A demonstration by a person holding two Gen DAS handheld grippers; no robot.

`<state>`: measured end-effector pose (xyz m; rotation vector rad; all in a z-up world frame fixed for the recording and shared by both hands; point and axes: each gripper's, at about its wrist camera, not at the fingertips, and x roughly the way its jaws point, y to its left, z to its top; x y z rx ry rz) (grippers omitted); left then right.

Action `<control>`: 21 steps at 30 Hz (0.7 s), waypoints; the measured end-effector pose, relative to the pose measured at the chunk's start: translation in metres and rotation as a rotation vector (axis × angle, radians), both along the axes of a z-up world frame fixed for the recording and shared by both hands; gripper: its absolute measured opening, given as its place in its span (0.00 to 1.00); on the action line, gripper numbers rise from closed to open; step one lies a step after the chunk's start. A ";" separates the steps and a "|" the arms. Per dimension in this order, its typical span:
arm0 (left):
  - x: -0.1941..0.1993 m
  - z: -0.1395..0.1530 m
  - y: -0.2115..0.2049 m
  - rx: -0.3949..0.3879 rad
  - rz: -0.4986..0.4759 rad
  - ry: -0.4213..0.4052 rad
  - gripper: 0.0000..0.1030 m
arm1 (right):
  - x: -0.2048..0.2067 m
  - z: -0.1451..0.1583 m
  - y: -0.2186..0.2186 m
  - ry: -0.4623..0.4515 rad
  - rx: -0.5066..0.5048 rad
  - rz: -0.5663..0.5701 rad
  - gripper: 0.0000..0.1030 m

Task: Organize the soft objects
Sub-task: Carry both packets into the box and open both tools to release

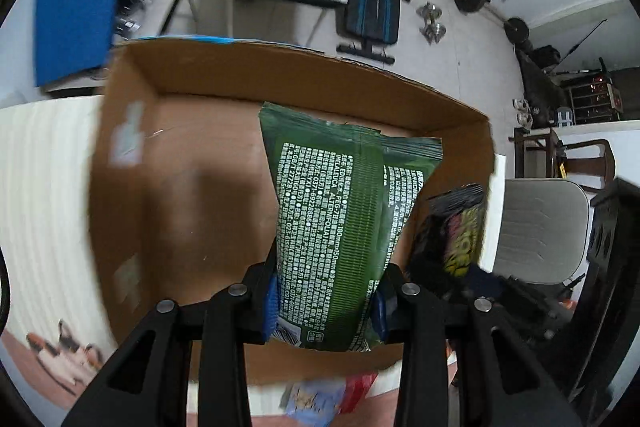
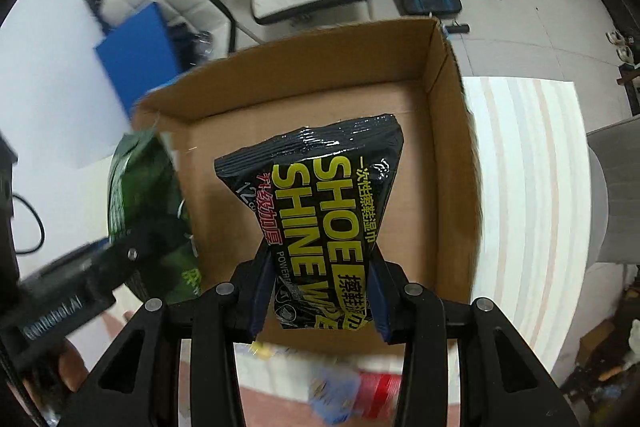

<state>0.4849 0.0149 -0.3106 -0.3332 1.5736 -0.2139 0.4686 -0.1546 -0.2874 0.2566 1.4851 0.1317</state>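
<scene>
- Mid-delivery, by the look of it: two soft packs held above the open cardboard box (image 2: 448, 131), neither yet released.
- Left gripper (image 1: 326, 301) clamped on the green wipes pack (image 1: 332, 211) near its lower end, blue-padded fingers (image 1: 271, 301) pinching the pack's sides inward; pack sticking out forward over the box floor, not touching it as far as can be judged.
- Right gripper (image 2: 318, 301) clamped on the black shoe-shine wipes pack (image 2: 320, 195), squeezed narrow at the waist between the fingers (image 2: 258, 301); pack hanging over the right half of the box.
- Seen from the right wrist, green pack over the left edge of the box, beside the black one, the two near but apart.
- Box floor bare apart from a few tape marks; box sitting on the pale striped bench (image 2: 532, 187).
- More small packets, blue and red, blurred, lying on the bench just short of the box's near wall (image 2: 352, 387).
- Next move, as a judgement: lowering each pack toward the box floor, side by side without overlap, then parting the fingers to let go.
- Worth minding: soft foil packs springing back from the squeeze and shifting on release; left pack close to the box wall.
</scene>
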 end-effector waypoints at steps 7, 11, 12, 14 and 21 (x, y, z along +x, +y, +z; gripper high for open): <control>0.036 -0.048 -0.029 0.000 -0.053 0.071 0.32 | 0.037 -0.049 -0.007 0.027 -0.064 -0.011 0.43; 0.044 -0.054 -0.039 0.002 -0.080 0.086 0.32 | 0.046 -0.057 -0.006 0.024 -0.090 -0.006 0.43; 0.045 -0.053 -0.041 -0.001 -0.083 0.092 0.32 | 0.049 -0.058 -0.008 0.025 -0.089 -0.012 0.43; 0.048 -0.054 -0.043 0.032 -0.088 0.099 0.32 | 0.052 -0.058 -0.010 0.020 -0.108 -0.013 0.44; 0.046 -0.030 -0.042 0.083 -0.085 0.062 0.63 | 0.047 -0.042 -0.008 0.008 -0.125 -0.012 0.64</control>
